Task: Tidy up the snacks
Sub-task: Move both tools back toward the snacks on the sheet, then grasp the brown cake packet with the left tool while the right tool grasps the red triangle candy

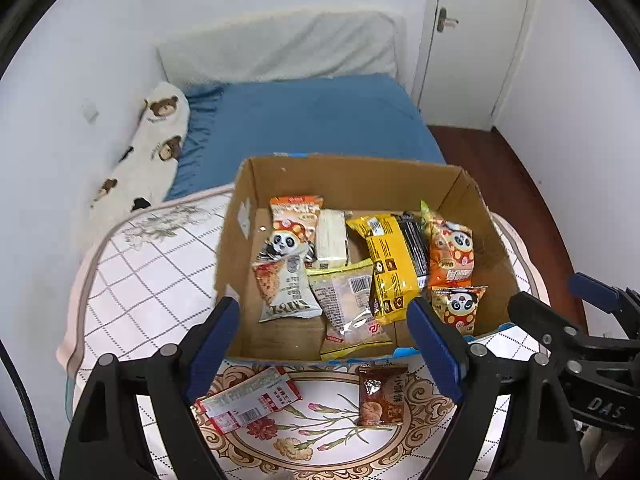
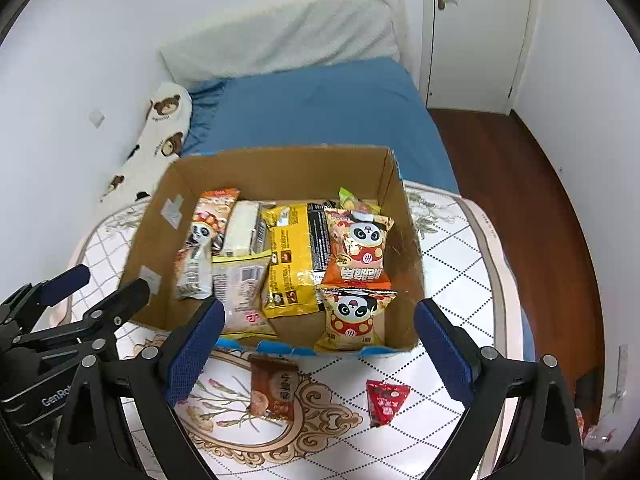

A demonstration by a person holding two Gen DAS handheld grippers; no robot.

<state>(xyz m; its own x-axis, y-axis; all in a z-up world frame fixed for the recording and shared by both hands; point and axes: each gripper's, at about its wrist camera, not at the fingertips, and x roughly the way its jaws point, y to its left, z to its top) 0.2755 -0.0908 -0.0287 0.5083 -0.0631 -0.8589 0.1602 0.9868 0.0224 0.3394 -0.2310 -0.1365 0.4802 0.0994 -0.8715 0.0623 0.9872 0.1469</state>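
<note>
An open cardboard box [image 1: 460,188] [image 2: 276,168] stands on a patterned cloth and holds several snack packets, among them a yellow packet [image 1: 390,264] [image 2: 290,260] and panda packets [image 2: 358,246]. In front of the box lie a brown packet [image 1: 380,396] [image 2: 272,390], a red-and-white packet [image 1: 248,398] and a small red triangular packet [image 2: 385,400]. My left gripper [image 1: 324,344] is open and empty, above the box's near edge. My right gripper [image 2: 320,344] is open and empty, above the same edge further right.
A bed with a blue sheet [image 1: 312,120] lies behind the box, with a bear-print pillow [image 1: 156,140] at its left against the wall. A white door [image 1: 472,40] and dark wood floor [image 2: 520,200] are on the right.
</note>
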